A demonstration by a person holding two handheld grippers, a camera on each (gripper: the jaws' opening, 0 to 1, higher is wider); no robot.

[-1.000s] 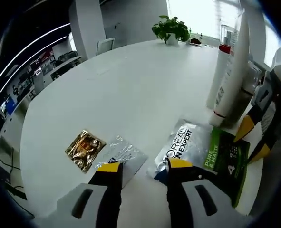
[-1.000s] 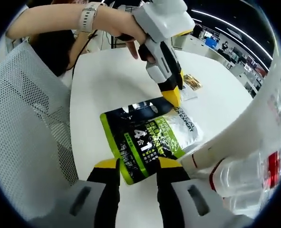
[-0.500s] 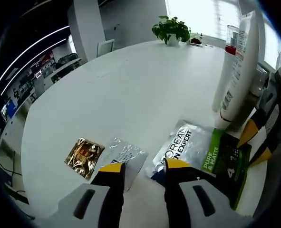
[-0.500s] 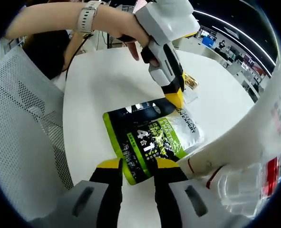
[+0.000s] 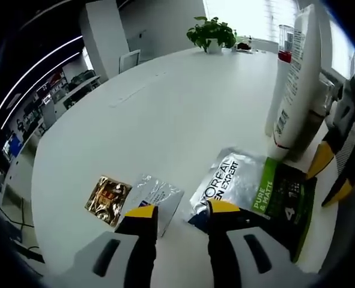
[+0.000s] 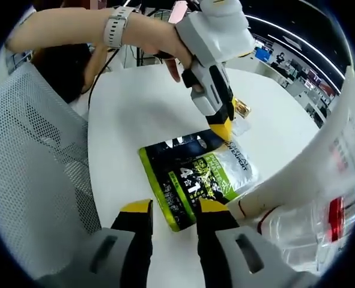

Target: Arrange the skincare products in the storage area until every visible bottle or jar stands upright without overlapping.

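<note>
A green and silver sachet (image 5: pixel 258 195) is seen lying flat on the white table (image 5: pixel 165 114), just beside a tall white tube (image 5: pixel 294 78) that stands upright. The left gripper (image 5: pixel 177 211) is held parted and empty at the sachet's silver end. The right gripper (image 6: pixel 168 209) is likewise released, hovering at the sachet's green edge. A gold sachet (image 5: pixel 108 197) and a clear sachet (image 5: pixel 156 195) are noted lying flat nearby.

Round table (image 5: pixel 165 102): large pouch (image 5: pixel 273 198) lies flat near its edge, just beside the foot of an upright tube (image 5: pixel 297 78). A clear bottle (image 5: pixel 285 42) stands close behind the tube. Two small sachets (image 5: pixel 156 195) (image 5: pixel 107 195) lie side by side, apart from the pouch. Potted plant (image 5: pixel 212 35) at the table's far side. Mesh chair (image 6: pixel 27 156) beside the table edge nearest the pouch.
</note>
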